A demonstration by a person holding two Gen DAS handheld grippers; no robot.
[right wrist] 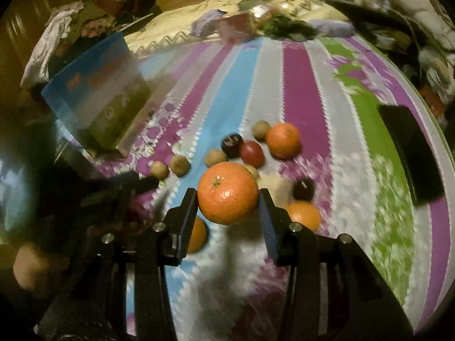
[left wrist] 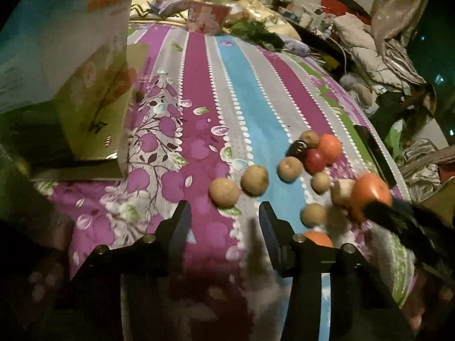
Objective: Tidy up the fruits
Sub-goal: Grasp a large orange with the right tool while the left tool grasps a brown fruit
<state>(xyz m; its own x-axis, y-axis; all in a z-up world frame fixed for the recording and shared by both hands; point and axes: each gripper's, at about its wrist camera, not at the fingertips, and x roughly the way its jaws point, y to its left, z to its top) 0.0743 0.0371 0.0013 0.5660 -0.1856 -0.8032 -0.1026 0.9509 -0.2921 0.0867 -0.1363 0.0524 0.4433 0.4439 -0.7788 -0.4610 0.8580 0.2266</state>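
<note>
My right gripper [right wrist: 228, 196] is shut on an orange [right wrist: 227, 193] and holds it above the striped bedsheet [right wrist: 298, 91]; it also shows in the left wrist view [left wrist: 369, 194]. Below lie more oranges [right wrist: 283, 139] [right wrist: 304, 214], a red fruit [right wrist: 251, 153], dark plums [right wrist: 231, 141] [right wrist: 303, 189] and several small brown fruits [right wrist: 179, 164]. My left gripper [left wrist: 224, 213] is open and empty, just short of a brown fruit [left wrist: 224, 192]. The fruit cluster [left wrist: 314, 153] lies to its right.
An open blue-green cardboard box [left wrist: 85, 99] [right wrist: 99, 91] stands at the left of the bed. A black flat object [right wrist: 412, 153] lies at the right edge. A red box [left wrist: 206, 17] and leafy greens [left wrist: 256, 32] lie at the far end. Clutter sits beyond the bed's right side.
</note>
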